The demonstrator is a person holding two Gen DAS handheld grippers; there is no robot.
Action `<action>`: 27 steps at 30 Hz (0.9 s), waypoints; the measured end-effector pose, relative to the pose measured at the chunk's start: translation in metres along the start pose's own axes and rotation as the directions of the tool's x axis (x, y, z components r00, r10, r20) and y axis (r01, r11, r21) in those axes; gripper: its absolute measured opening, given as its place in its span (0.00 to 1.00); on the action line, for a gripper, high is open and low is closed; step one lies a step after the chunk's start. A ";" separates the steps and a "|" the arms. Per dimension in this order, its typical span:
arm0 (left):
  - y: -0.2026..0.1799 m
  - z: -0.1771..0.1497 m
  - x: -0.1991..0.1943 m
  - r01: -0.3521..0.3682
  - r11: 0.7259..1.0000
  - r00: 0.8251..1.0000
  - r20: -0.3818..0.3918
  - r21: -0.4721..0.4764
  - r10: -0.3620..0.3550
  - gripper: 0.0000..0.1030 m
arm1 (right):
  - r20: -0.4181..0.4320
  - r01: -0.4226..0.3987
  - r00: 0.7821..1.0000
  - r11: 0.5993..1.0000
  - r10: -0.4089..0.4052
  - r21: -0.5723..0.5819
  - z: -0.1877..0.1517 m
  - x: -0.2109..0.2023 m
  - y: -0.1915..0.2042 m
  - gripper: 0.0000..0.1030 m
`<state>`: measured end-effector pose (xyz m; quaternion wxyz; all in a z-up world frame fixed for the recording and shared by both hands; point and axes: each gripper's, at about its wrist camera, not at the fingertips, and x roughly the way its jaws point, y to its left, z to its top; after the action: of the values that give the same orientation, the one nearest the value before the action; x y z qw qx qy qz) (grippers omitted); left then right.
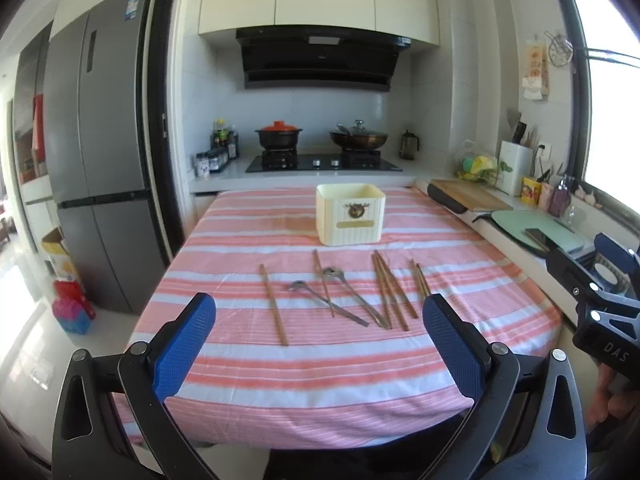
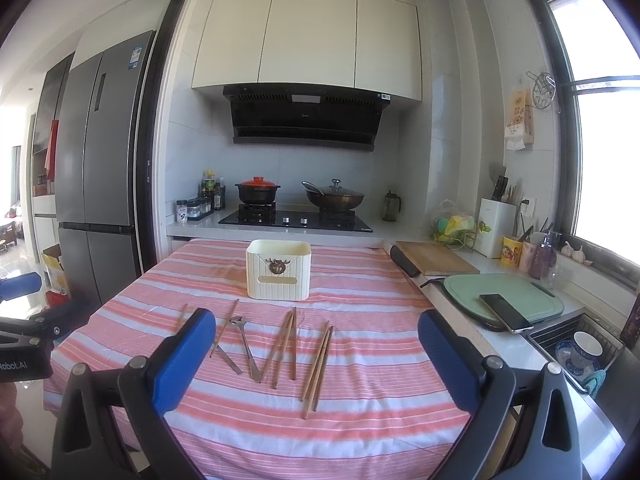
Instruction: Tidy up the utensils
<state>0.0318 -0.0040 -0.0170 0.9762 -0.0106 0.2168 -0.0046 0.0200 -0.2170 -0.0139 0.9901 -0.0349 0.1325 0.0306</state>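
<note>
A cream utensil box (image 1: 350, 214) (image 2: 278, 274) stands upright at the far middle of the striped table. In front of it lie several wooden chopsticks (image 1: 390, 292) (image 2: 318, 364) and two metal spoons (image 1: 352, 294) (image 2: 246, 346), spread in a loose row. A single chopstick (image 1: 273, 304) lies at the left end. My left gripper (image 1: 320, 342) hovers open above the table's near edge, nothing between its blue pads. My right gripper (image 2: 318, 354) is also open and empty, short of the utensils. Each gripper shows at the edge of the other's view.
The pink-and-white striped cloth (image 1: 320, 380) covers the table. A counter runs along the right with a wooden board (image 2: 434, 258), a green board (image 2: 504, 294) with a phone (image 2: 505, 313) on it, and a sink (image 2: 580, 350). A stove with pots (image 2: 296, 216) is behind, a fridge (image 1: 100, 160) at left.
</note>
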 end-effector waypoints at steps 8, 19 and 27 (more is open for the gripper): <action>0.006 0.004 0.025 -0.057 0.998 0.998 -0.037 -0.008 0.057 1.00 | -0.019 0.003 1.000 1.000 -0.003 0.017 -0.001 0.017 -0.007 1.00; 0.008 -0.001 0.057 -0.079 0.997 0.992 -0.103 -0.008 0.078 1.00 | -0.077 0.018 0.997 0.999 -0.015 0.044 -0.006 0.045 -0.015 1.00; 0.006 0.004 0.074 -0.092 0.996 0.989 -0.118 0.016 0.093 1.00 | -0.099 0.016 0.995 0.999 -0.013 0.036 -0.007 0.058 -0.013 1.00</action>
<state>0.1009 0.0011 -0.0453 0.9608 0.0052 0.2746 0.0387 0.0746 -0.2273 -0.0349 0.9830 -0.0193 0.1817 0.0192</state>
